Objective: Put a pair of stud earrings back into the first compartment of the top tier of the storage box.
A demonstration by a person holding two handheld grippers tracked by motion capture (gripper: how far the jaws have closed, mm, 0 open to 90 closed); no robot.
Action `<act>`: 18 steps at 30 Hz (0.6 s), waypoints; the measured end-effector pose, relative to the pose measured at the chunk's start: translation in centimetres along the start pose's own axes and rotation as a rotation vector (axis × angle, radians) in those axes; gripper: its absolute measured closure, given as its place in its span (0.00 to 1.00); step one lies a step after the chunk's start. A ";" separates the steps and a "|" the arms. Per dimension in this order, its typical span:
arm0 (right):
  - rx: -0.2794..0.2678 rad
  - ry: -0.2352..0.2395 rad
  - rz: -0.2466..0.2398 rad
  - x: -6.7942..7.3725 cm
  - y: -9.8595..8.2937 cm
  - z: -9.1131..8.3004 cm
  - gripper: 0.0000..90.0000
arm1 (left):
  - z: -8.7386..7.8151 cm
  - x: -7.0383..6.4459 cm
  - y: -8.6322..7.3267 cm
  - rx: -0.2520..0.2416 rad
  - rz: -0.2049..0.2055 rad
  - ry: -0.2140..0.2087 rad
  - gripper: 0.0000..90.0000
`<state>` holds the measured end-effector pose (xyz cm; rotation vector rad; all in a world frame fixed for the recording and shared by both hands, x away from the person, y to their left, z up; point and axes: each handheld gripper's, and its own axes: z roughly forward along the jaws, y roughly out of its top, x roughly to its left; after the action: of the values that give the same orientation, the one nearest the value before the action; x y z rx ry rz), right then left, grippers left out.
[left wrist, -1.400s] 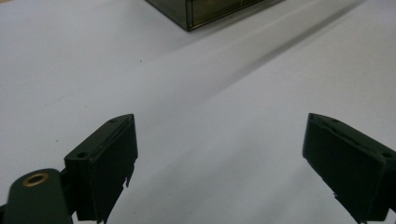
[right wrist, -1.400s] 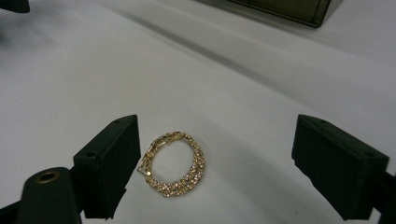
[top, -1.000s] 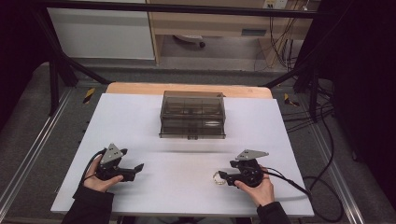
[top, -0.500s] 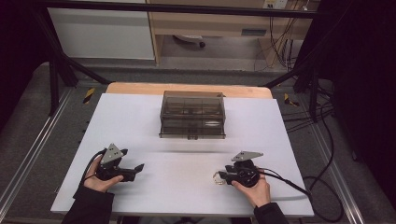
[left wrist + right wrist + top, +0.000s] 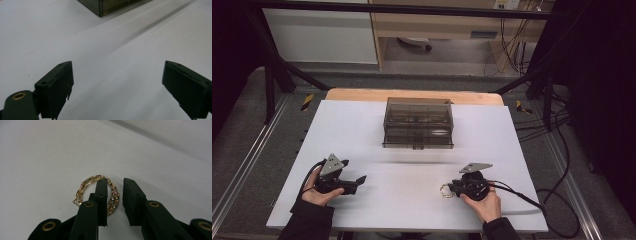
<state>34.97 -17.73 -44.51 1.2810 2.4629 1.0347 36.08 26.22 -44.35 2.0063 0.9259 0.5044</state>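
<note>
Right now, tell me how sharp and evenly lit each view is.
High view: white table bright, surroundings dark. Left gripper view: jaws crisp, smoked box softer, a long shadow band across the table. Right gripper view: gold bracelet sharp, near jaw bases blurred.

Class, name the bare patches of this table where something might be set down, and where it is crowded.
Bare white table lies left and right of the tinted box, and between the left gripper and right gripper. It is crowded only at the right gripper, around the gold bracelet.
</note>
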 end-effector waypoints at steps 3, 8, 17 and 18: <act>0.005 0.000 0.005 0.0 0.0 0.0 0.84 | 0.0 0.0 0.0 0.001 0.000 0.000 0.11; 0.010 0.001 0.010 0.0 0.0 0.0 0.87 | 0.0 0.0 0.0 0.002 0.001 0.000 0.11; 0.013 -0.001 0.014 -0.1 0.0 0.0 0.93 | 0.0 0.0 0.0 0.003 0.002 0.001 0.11; 0.014 -0.001 0.012 -0.1 0.0 0.0 0.93 | 0.0 0.0 0.0 0.004 0.003 0.000 0.11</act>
<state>35.06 -17.83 -44.50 1.3016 2.4689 1.0208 36.09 26.20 -44.40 2.0119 0.9252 0.5047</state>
